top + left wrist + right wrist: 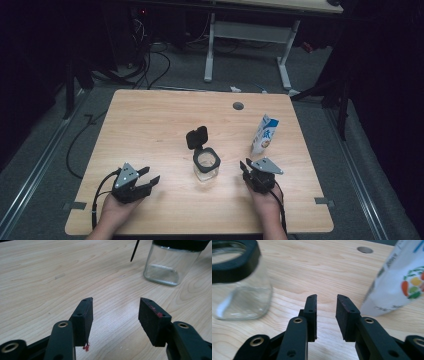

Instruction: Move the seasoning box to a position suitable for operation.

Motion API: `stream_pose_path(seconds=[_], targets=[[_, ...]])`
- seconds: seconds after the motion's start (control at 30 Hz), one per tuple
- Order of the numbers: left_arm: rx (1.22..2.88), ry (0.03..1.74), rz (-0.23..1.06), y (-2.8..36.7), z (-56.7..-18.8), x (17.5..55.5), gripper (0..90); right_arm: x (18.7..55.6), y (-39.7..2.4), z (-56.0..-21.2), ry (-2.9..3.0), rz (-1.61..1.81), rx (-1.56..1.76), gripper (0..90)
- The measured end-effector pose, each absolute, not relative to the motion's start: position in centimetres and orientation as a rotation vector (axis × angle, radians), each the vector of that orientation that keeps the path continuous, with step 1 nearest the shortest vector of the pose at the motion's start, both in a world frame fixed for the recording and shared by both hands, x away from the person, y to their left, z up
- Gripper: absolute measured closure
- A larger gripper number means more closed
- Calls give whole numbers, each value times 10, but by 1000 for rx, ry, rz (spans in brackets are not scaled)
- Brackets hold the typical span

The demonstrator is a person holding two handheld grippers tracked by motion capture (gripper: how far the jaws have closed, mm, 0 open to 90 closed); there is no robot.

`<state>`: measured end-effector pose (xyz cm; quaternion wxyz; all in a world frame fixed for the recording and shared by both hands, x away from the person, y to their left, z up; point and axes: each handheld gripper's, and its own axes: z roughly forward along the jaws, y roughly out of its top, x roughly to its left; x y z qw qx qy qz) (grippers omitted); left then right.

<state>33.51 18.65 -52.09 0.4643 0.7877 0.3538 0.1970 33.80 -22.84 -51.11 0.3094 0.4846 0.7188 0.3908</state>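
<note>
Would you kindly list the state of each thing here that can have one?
Jar: upright on the table, empty, mouth uncovered.
Lid: flipped up and back, still hinged to the jar.
Carton: standing upright, looks closed.
Left gripper: open, nothing between the jaws.
Right gripper: open by a narrow gap, nothing between the jaws.

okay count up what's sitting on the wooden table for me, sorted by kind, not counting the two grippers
Glass jars with an open black flip lid: 1, the jar
Cartons: 1, the white and blue carton
Total: 2
</note>
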Motion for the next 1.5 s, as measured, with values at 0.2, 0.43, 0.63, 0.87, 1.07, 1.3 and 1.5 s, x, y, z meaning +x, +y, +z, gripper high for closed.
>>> stream_pose_path(seconds=[0.2, 0.43, 0.63, 0.87, 1.07, 1.3, 1.5], targets=[[1942, 868, 435, 191, -524, 337, 447, 335, -231, -509, 1826, 994, 1320, 647], [1920, 873, 399, 191, -523, 335, 437, 335, -237, -514, 1823, 992, 1332, 563], [1914, 895, 435, 188, -524, 334, 428, 344, -245, -518, 1812, 988, 1353, 503], [1918, 888, 440, 187, -527, 332, 424, 355, -249, -525, 1812, 987, 1382, 497], [1911, 880, 443, 188, -526, 333, 424, 358, -253, -521, 1780, 956, 1405, 512], [1914, 878, 434, 189, -527, 333, 420, 365, -250, -506, 1767, 947, 1391, 580], [1910, 877, 434, 189, -527, 334, 419, 371, -251, -501, 1748, 937, 1404, 609]])
